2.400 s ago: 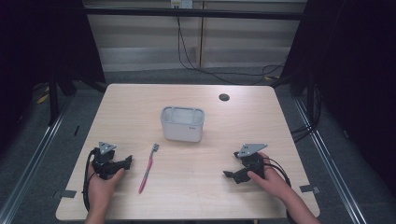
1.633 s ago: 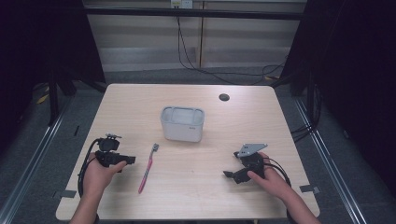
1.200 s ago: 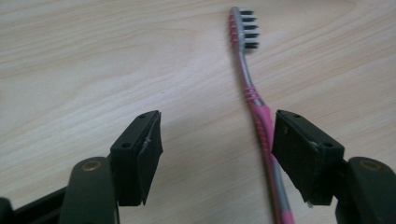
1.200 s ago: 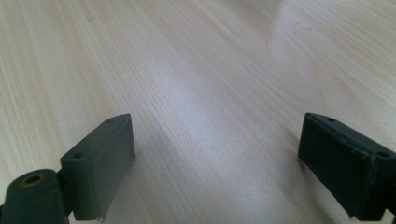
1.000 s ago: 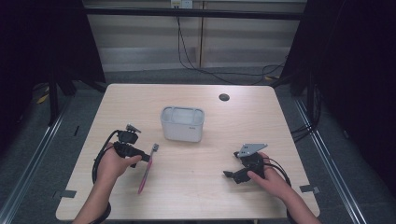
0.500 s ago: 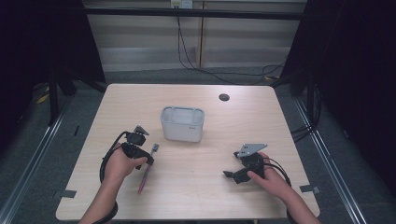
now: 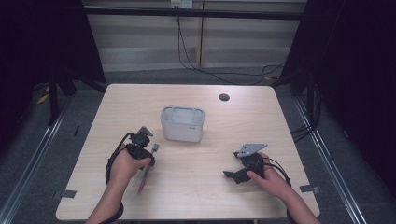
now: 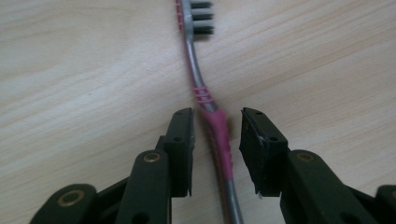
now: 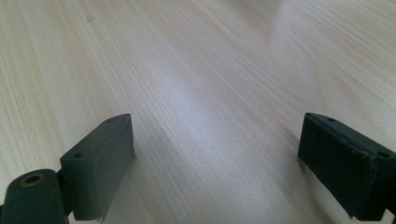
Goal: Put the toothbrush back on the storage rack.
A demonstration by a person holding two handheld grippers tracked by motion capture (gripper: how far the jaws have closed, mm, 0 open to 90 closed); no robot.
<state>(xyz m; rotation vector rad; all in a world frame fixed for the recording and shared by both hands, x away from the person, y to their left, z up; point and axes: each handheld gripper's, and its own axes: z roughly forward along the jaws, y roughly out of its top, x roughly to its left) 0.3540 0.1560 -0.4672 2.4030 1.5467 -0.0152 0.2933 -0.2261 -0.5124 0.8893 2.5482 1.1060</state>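
One toothbrush (image 8: 215, 128) lies flat on the tabletop (image 7: 299, 123), towards the left edge and nearer the front edge than the back. The left gripper view shows its detail: a pink and grey handle running up to grey bristles, with the pink grip section lying between the jaws of the left hand-held gripper (image 8: 215, 142). Those jaws have just been closing around the handle; a narrow gap is visible on each side, so the pads are not yet pressing on it and the gripper is unclenched. In the high view the left hand-held gripper (image 7: 150, 153) covers most of the toothbrush (image 7: 143, 179), leaving the pink handle end sticking out towards the front edge.

The high view adds what the close views lack: one white rectangular container (image 7: 182, 124) standing near the middle of the tabletop, and one small dark round disc (image 7: 224, 97) near the back edge.

The right hand-held gripper (image 7: 229, 174) rests near the front right corner; in the right gripper view (image 9: 219, 163) its jaws stand wide apart over bare wood, grasping nothing.
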